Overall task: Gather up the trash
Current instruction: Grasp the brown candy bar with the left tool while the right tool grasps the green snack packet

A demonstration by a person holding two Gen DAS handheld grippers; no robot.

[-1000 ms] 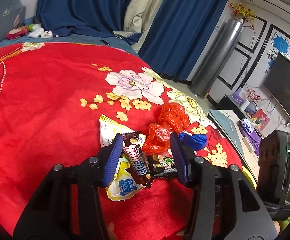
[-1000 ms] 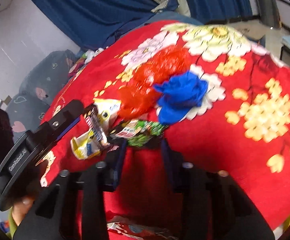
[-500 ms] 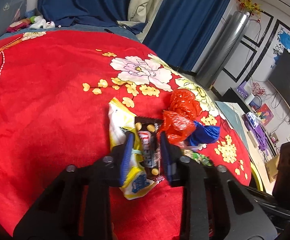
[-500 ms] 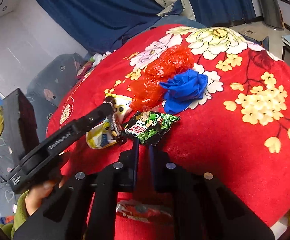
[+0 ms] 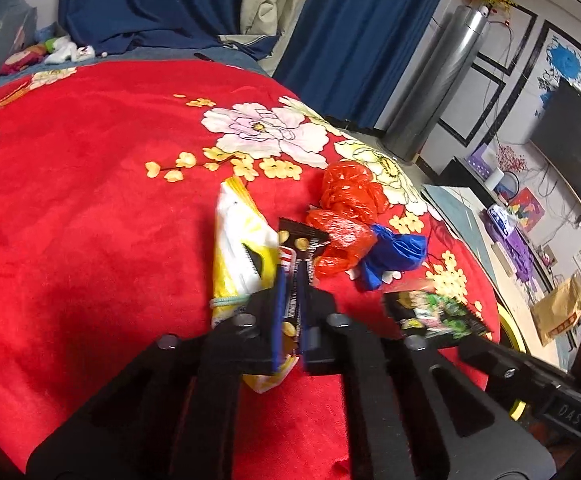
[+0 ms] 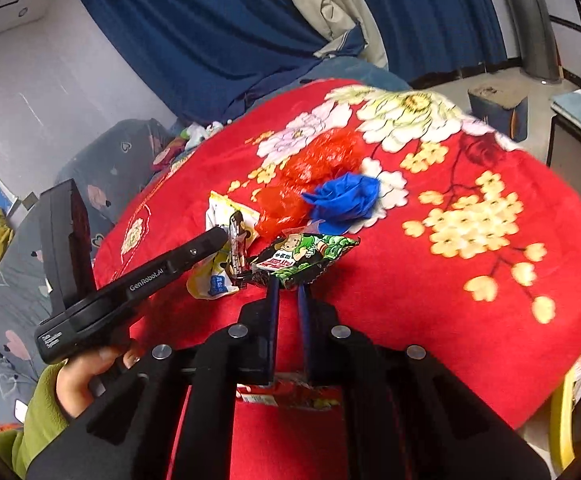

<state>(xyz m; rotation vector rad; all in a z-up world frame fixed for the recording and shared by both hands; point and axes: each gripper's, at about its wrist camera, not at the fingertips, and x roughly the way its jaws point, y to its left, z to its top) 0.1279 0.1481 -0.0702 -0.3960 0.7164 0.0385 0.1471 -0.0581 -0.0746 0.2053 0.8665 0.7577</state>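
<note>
Grippers came first: the left gripper (image 5: 296,280) was closing on a dark candy wrapper (image 5: 296,256), and the right gripper (image 6: 288,280) pinched a green snack bag (image 6: 310,256), ready for binning. Farther off, red bags (image 5: 346,208) waited on the blanket (image 5: 90,200).

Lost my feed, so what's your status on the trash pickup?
Left gripper closing on the dark candy bar wrapper. Right gripper shut on the green snack packet. Red bag, blue bag, yellow packet on the blanket.

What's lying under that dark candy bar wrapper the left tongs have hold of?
A yellow-and-white snack bag lies under the candy bar wrapper, jutting out beyond it. Its lower part is covered by the wrapper and the left tongs, which are closing.
</note>
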